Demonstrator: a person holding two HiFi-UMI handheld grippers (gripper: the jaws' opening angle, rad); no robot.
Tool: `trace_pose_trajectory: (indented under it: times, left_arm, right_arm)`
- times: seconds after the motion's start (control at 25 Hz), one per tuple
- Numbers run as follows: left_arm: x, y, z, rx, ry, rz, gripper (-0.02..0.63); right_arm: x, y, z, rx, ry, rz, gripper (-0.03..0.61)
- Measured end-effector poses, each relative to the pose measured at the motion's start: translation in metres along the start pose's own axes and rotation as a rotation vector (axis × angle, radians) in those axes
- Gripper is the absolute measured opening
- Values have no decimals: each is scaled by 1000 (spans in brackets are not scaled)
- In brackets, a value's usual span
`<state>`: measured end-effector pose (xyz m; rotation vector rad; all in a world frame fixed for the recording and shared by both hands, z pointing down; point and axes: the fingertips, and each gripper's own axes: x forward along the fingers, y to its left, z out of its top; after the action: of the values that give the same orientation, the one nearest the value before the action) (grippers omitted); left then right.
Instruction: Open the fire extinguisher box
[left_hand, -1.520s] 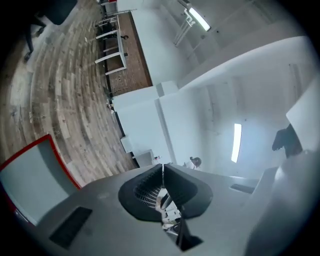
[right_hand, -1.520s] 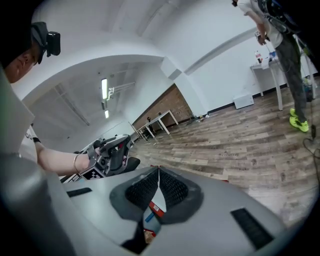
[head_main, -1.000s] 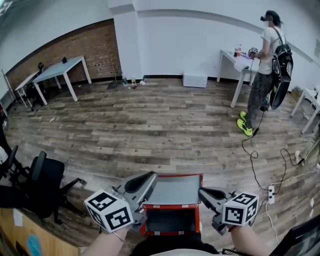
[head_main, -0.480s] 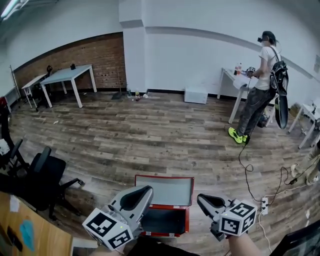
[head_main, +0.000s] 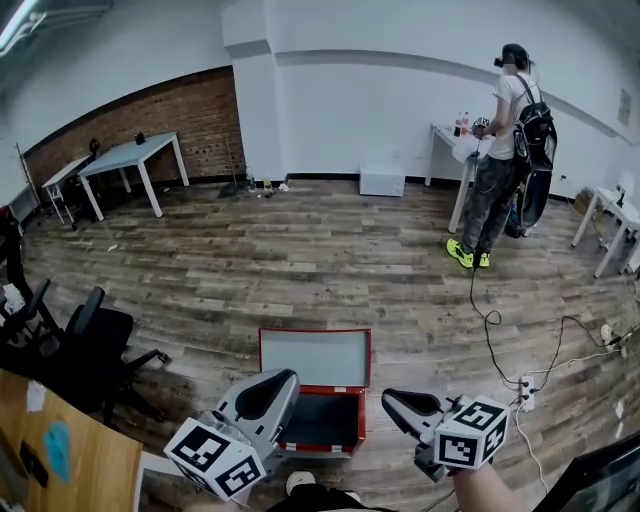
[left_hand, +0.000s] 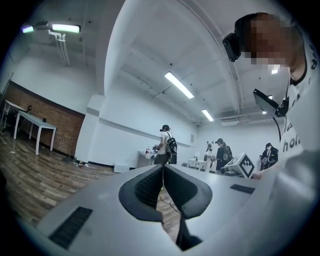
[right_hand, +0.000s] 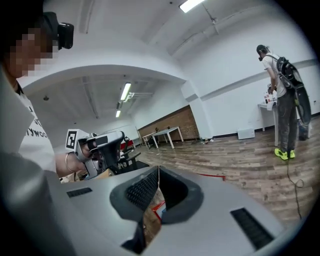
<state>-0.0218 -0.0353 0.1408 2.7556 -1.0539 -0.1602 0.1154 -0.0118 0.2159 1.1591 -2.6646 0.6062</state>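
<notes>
Red-edged and open on the wooden floor, the fire extinguisher box is lying just ahead of the two grippers, between their tips. Its grey-lined lid is standing up at the far side. The left gripper is hovering over the box's near left corner and the right gripper is hanging just off its right side. Both are being held above the floor, clear of the box. Each gripper's jaws are pressing together at the tips with nothing between them. Compared with a second ago, the grippers are no longer hugging the box's sides and the box is sitting further off. To the left, a black office chair is standing. Well beyond, a person with a backpack is standing at a white table by the far wall.
</notes>
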Motion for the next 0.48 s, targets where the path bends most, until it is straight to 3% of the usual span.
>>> trace_pose_trajectory:
  times: [0.16, 0.32, 0.48]
  left_arm:
    - [7, -9, -23, -55, 62, -57, 12]
    - [13, 10, -39, -133, 63, -88, 6]
    - [0, 27, -44, -133, 103, -101, 6]
  right_arm:
    - [3, 16, 0, -23, 1, 14, 11]
    - [15, 24, 7, -23, -43, 25, 11]
    - [30, 25, 4, -6, -36, -14, 11]
